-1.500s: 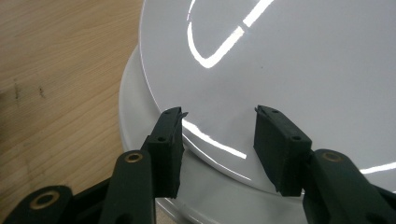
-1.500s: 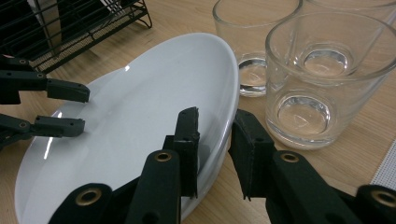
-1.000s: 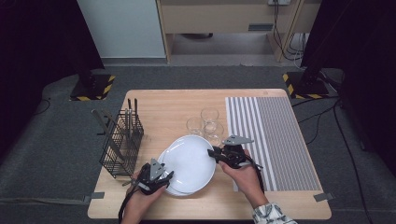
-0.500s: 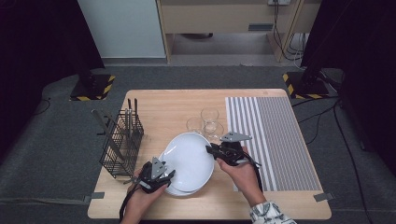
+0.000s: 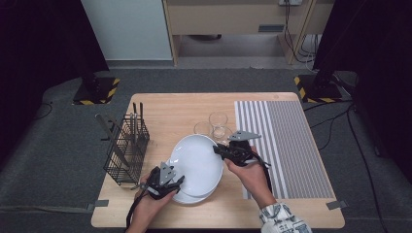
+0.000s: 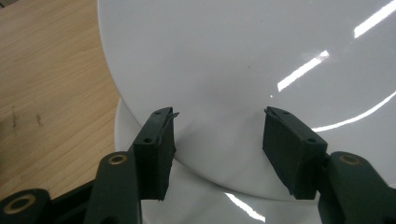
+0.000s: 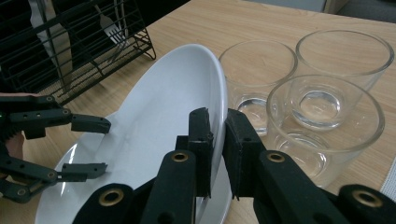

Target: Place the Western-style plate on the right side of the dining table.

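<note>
gleaming under the room lights, the upper plate [image 5: 197,162] is a plain glossy white dish with a smooth shallow bowl and a thin rim, streaked with bright reflections in the left gripper view [image 6: 243,70]. it is sitting near the front middle of the wooden table [image 5: 175,109], tilting up off a second white plate [image 5: 192,198] lying flat beneath it. the right gripper [image 5: 222,150] is pinching the upper plate's rim at about 2 o'clock; its jaws have just been closing, and the right gripper view [image 7: 215,119] shows the pads pressing on the thin edge. the left gripper [image 5: 176,182] is waiting at about 7 o'clock, its jaws standing roughly half apart and having just been opening, the plate's underside passing between the pads, seemingly without contact. three clear glasses [image 5: 218,121] are standing at the plate's 1 o'clock, a black wire rack [image 5: 127,150] at 9 o'clock, a striped mat [image 5: 284,141] at 3 o'clock.
</note>
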The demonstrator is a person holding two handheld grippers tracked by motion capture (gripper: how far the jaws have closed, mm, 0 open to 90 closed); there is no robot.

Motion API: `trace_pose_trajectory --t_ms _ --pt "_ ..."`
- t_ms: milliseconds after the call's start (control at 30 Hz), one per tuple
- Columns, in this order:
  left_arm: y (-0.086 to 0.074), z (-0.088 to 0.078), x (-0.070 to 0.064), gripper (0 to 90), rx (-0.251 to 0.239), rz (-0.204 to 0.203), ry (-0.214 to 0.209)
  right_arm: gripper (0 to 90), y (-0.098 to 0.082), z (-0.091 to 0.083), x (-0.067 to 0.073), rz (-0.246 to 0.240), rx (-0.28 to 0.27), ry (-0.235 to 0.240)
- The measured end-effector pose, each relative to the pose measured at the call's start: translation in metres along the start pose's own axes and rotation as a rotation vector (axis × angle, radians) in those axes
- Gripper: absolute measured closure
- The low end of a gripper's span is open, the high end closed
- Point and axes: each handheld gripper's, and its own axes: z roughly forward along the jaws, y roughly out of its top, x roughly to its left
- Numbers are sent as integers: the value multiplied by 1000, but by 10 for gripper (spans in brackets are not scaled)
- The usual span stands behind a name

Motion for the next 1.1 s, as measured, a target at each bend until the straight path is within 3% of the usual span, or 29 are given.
trace_pose_trajectory --t_ms 167,500,633,667,700,900,1100 --pt "5 6 3 402 -21 -3 -17 826 7 0 0 -13 0 1" --pt "10 12 6 393 -6 30 10 832 24 1 -1 -63 17 -17" --pt "10 13 5 388 -11 24 10 834 27 2 -2 -68 21 -22" --pt "10 14 6 385 -23 42 7 836 28 2 -2 -63 20 -21" --pt "9 13 4 383 -3 28 9 837 29 2 -2 -68 17 -20" --pt "8 13 4 380 0 16 1 854 34 0 -3 -56 1 -7" --pt "9 13 0 386 -4 31 4 851 37 1 -1 -80 14 -17"
